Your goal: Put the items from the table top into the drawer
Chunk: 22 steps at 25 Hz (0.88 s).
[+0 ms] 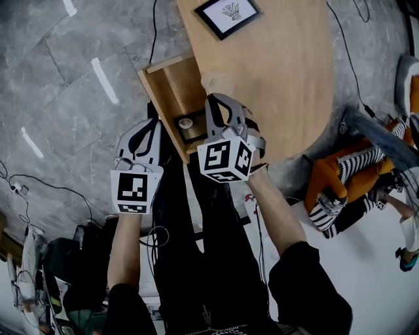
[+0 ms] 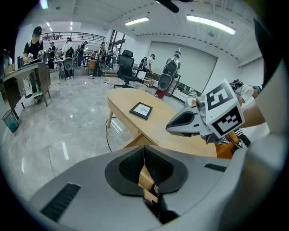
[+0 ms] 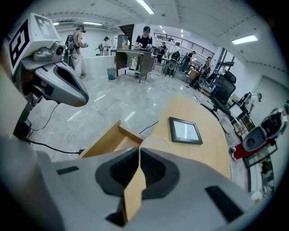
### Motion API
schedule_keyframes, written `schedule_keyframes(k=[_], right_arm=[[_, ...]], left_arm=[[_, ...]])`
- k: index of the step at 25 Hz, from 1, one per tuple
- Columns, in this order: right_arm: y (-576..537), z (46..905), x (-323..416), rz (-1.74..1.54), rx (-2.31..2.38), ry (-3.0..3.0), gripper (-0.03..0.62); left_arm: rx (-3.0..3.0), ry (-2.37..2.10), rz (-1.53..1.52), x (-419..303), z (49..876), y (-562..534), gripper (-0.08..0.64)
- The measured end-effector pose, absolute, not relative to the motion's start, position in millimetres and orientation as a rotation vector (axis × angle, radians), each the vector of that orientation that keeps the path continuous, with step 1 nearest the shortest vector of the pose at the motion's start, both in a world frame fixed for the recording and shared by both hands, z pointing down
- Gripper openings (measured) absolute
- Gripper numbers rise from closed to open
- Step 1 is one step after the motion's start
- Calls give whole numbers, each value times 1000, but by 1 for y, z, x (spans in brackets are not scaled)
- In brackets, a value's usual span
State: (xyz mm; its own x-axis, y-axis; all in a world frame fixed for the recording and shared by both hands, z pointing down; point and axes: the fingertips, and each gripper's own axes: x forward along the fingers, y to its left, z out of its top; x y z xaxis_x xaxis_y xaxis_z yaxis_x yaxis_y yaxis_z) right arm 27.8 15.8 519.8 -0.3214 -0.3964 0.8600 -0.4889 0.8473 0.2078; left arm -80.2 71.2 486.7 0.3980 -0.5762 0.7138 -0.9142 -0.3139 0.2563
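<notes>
Pinching a thin, pale beige piece (image 1: 219, 82) — right gripper (image 3: 139, 151); left gripper (image 2: 144, 151) jaws closed, empty.

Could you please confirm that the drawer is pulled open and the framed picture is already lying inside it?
Not quite. The drawer is indeed pulled open, but the framed picture lies on the table top, beyond the drawer, not inside it. The head view shows this plainly.
</notes>
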Motion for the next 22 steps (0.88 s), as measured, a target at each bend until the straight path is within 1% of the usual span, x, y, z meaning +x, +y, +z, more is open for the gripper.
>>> schedule_keyframes(k=[9, 22], right_arm=[[61, 543, -16, 80, 465, -1990, 21], [114, 613, -33, 162, 354, -1908, 21]], left_arm=[[1964, -1313, 653, -97, 493, 82, 15], [1885, -1370, 639, -123, 503, 104, 14]])
